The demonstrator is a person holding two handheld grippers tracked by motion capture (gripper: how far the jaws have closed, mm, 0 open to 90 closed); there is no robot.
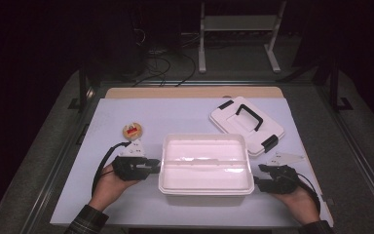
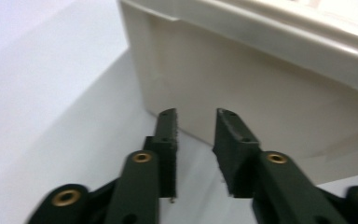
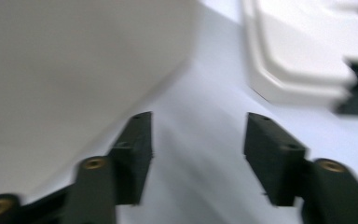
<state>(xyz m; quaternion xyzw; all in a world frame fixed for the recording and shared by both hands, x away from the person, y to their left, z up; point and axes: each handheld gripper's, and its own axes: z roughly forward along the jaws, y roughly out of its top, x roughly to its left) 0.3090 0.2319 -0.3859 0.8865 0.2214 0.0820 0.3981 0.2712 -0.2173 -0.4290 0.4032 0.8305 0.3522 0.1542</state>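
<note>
A big white plastic box [image 1: 205,163] with no top on is sitting in the middle of the white counter [image 1: 185,117], near the front edge. The high view is showing the whole box from above, with a thin wall running across its inside. It is also showing a flat white lid with black clips and a black handle [image 1: 246,124] lying toward the back right corner, just behind the box, and a small round yellow thing with a red piece on it [image 1: 132,130] lying toward the left edge, behind the left hand.

The left claw [image 1: 152,165] is pointing sideways at the left wall of the box, and the hand is lying low on the counter. The left gripper view is showing this up close: the two black jaws are standing a little apart with nothing between them, and the tips [image 2: 168,122] are sitting right by the bottom of the box wall [image 2: 261,93].

The right claw [image 1: 259,176] is pointing at the right wall of the box, with its hand low on the counter near the front right corner. The right gripper view is blurry. In it the jaws are standing wide apart with only bare counter between them, the box wall [image 3: 74,60] is on one side and the lid [image 3: 298,60] is farther off.
</note>
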